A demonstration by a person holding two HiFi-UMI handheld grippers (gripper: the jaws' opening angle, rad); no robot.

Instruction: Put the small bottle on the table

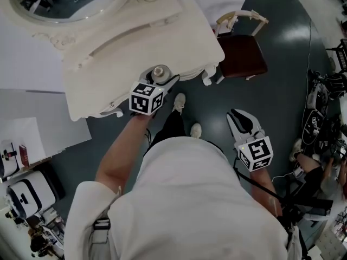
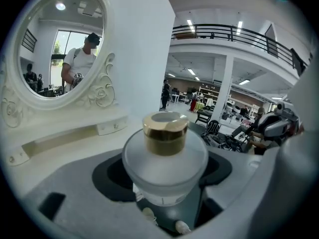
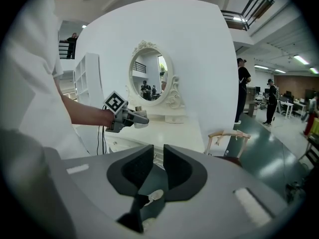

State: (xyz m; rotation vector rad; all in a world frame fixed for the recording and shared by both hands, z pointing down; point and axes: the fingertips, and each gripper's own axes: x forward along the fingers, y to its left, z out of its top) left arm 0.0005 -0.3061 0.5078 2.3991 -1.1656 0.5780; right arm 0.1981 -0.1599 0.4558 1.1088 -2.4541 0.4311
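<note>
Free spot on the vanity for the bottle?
The vanity top is bare from the mirror ledge to its front edge, just ahead of the small bottle in the left gripper. Only the back, under the mirror, is taken.

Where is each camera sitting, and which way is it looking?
Head view: on the person's head, looking steeply down at the white dressing table; shows their torso, both arms, left gripper and right gripper.
Left gripper view: on the left gripper, facing the oval mirror; its jaws hold the small bottle.
Right gripper view: on the right gripper, facing the dressing table; its closed empty jaws, the person's shirt and left arm show.
Shared: head and right gripper views both show the left gripper holding the small bottle.
</note>
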